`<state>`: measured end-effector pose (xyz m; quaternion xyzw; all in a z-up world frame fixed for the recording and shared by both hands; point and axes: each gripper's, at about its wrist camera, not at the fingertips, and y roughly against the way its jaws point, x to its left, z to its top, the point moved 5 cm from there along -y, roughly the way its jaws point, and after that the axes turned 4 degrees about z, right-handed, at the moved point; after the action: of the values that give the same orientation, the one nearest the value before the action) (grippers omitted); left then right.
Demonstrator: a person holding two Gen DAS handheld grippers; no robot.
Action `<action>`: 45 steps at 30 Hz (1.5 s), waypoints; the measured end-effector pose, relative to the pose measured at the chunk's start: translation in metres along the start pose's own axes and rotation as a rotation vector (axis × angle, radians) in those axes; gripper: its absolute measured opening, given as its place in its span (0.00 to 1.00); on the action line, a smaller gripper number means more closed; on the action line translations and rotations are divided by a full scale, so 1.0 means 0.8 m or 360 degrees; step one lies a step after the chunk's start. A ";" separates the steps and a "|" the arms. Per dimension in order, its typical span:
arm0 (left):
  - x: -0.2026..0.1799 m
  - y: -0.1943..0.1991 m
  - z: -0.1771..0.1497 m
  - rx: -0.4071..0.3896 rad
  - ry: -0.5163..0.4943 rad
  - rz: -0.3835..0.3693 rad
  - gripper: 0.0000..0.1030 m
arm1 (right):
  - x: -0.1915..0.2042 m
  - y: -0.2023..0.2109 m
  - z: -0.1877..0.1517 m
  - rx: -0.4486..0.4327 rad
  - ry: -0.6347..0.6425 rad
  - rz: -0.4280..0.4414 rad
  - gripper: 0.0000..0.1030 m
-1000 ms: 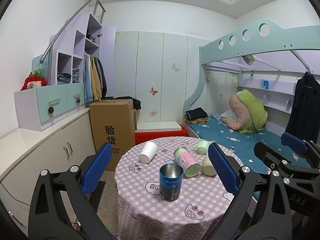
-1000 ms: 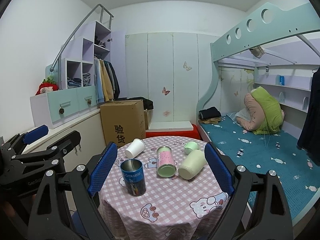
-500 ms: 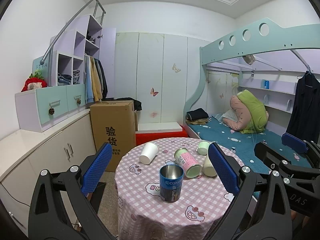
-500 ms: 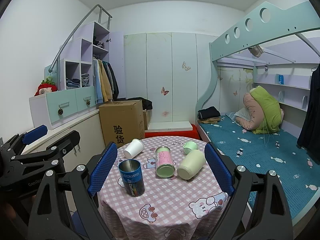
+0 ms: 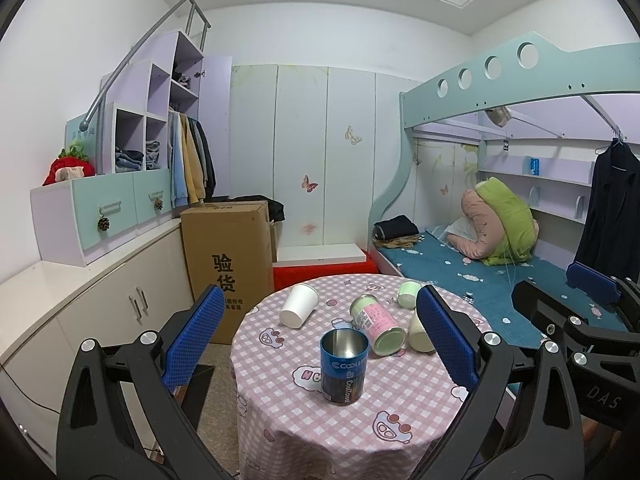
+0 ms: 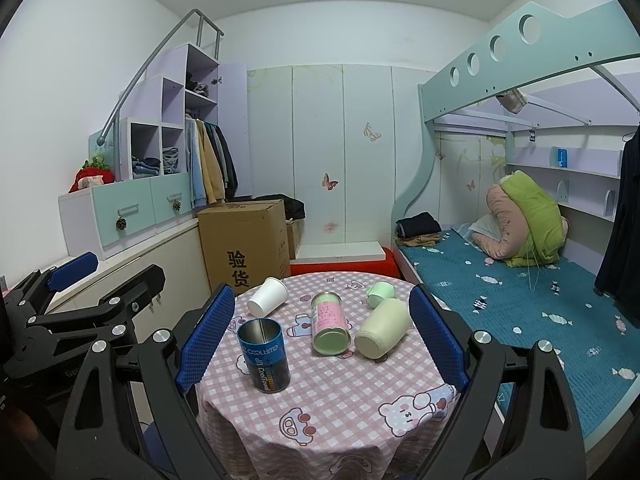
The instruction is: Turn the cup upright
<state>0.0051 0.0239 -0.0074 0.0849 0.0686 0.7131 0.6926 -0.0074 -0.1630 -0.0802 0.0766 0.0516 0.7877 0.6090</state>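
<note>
Left wrist view: left gripper (image 5: 320,334) held above the near edge of the round table (image 5: 280,408), jaws spread wide, nothing between the pads. Between the jaws, nearest: blue tin (image 5: 344,365), upright, open mouth up. Beyond it, toward the right jaw: pink-and-green canister (image 5: 376,323) on its side, base toward the camera. Cream cup (image 5: 418,330) on its side, partly hidden behind the right finger. Small green cup (image 5: 409,294) on its side, further out, just above the right fingertip. White paper cup (image 5: 300,310) on its side, beyond the tin, toward the left jaw. Right gripper's body visible at the frame's right edge.

Right wrist view: right gripper (image 6: 320,332) also wide open, empty, clear of all objects. Blue tin (image 6: 264,360) upright just inside the left jaw. Canister (image 6: 330,322) centred. Cream cup (image 6: 383,327) lying near the right jaw, not touching. Green cup (image 6: 380,294) and paper cup (image 6: 268,302) further out. Cardboard box (image 6: 244,248) behind the table.
</note>
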 end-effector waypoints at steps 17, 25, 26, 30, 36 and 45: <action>0.002 -0.004 -0.001 -0.0006 0.0002 0.0019 0.94 | 0.001 -0.003 -0.005 0.0012 -0.0004 0.0008 0.83; 0.003 -0.005 -0.002 -0.0005 -0.0001 0.0019 0.94 | 0.002 -0.003 -0.005 0.0011 -0.0003 0.0007 0.83; 0.003 -0.005 -0.002 -0.0006 0.0001 0.0019 0.94 | 0.002 -0.003 -0.005 0.0011 -0.0002 0.0007 0.83; 0.003 -0.005 -0.002 -0.0005 0.0001 0.0018 0.94 | 0.002 -0.003 -0.004 0.0012 -0.0003 0.0006 0.83; 0.002 -0.004 -0.003 -0.0003 0.0001 0.0016 0.94 | 0.002 -0.003 -0.004 0.0014 -0.0005 0.0007 0.83; 0.003 -0.006 -0.002 -0.0001 0.0000 0.0017 0.94 | 0.002 -0.004 -0.005 0.0016 -0.0007 0.0007 0.83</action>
<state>0.0093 0.0268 -0.0100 0.0851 0.0679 0.7168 0.6887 -0.0056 -0.1604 -0.0847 0.0817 0.0541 0.7887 0.6069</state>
